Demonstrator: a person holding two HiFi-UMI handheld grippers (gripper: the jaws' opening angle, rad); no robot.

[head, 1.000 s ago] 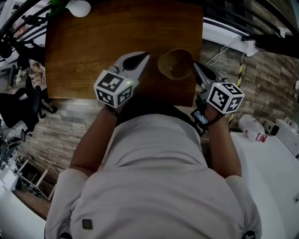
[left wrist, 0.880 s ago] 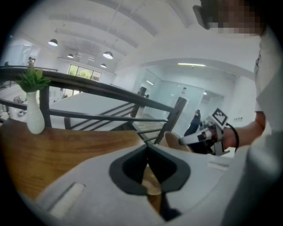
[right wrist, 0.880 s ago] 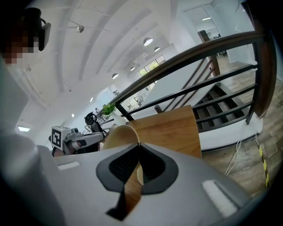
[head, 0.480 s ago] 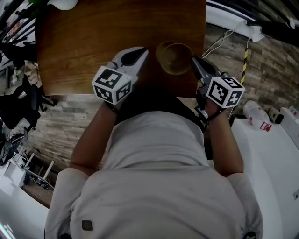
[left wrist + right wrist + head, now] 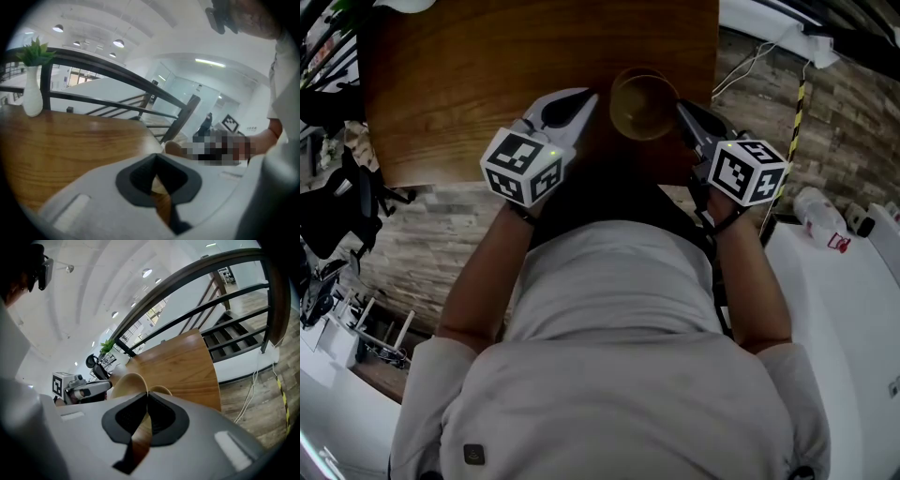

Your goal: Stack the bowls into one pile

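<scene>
A tan bowl (image 5: 644,103) sits near the front edge of the wooden table (image 5: 487,66), between my two grippers. My right gripper (image 5: 680,107) is shut on its right rim; in the right gripper view the thin bowl (image 5: 125,386) wall runs into the closed jaws of my right gripper (image 5: 144,394). A second bowl's rim (image 5: 162,391) shows just behind it, and I cannot tell whether the two are nested. My left gripper (image 5: 584,97) hangs just left of the bowl, its jaws together on nothing. In the left gripper view my left gripper (image 5: 157,163) fills the foreground, with the bowl (image 5: 174,148) peeking past it.
A white vase (image 5: 32,96) with a green plant stands at the table's far corner. A dark stair railing (image 5: 206,291) runs behind the table. To the right are a plank floor with a cable (image 5: 750,80), a bottle (image 5: 818,211) and a white surface (image 5: 844,319).
Both grippers have sunk towards the table top together, the bowl going down with the right one. Both pairs of jaws have stayed closed.
</scene>
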